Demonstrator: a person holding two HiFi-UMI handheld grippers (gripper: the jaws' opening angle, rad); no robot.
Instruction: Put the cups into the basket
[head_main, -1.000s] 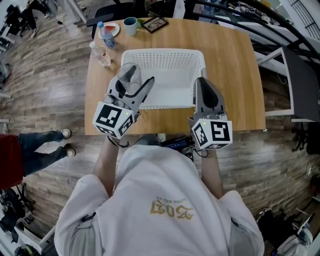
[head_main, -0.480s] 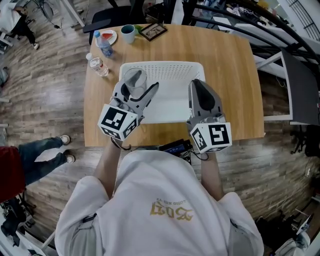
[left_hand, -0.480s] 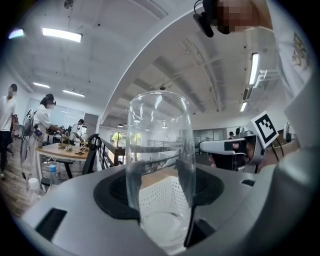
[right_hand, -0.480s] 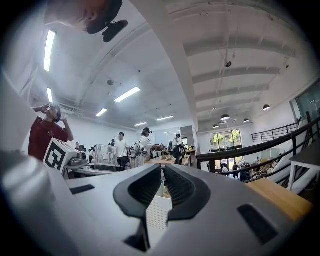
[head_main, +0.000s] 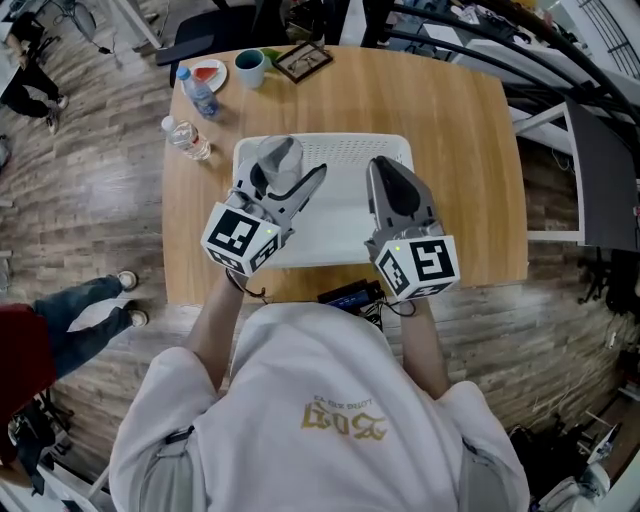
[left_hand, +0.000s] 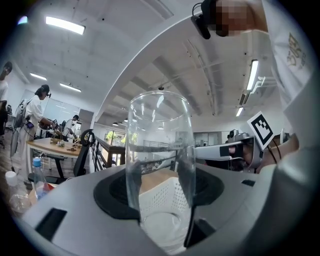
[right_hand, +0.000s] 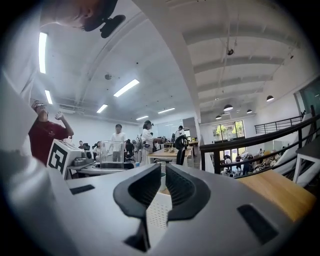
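While right gripper (right_hand: 162, 189) jaws sit closed, left gripper (left_hand: 160, 192) jaws pinch an upright glass cup (left_hand: 159, 142)

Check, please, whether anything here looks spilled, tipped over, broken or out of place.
Nothing stands out. The clear glass cup is upright and whole between the fingers of the left gripper, above the left part of the white basket. The basket sits straight on the wooden table, and no spill shows.

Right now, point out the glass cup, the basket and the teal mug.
glass cup (left_hand: 160, 150), left gripper view, on its clear side wall.
basket (head_main: 345, 140), head view, on its far rim.
teal mug (head_main: 249, 68), head view, on its body.
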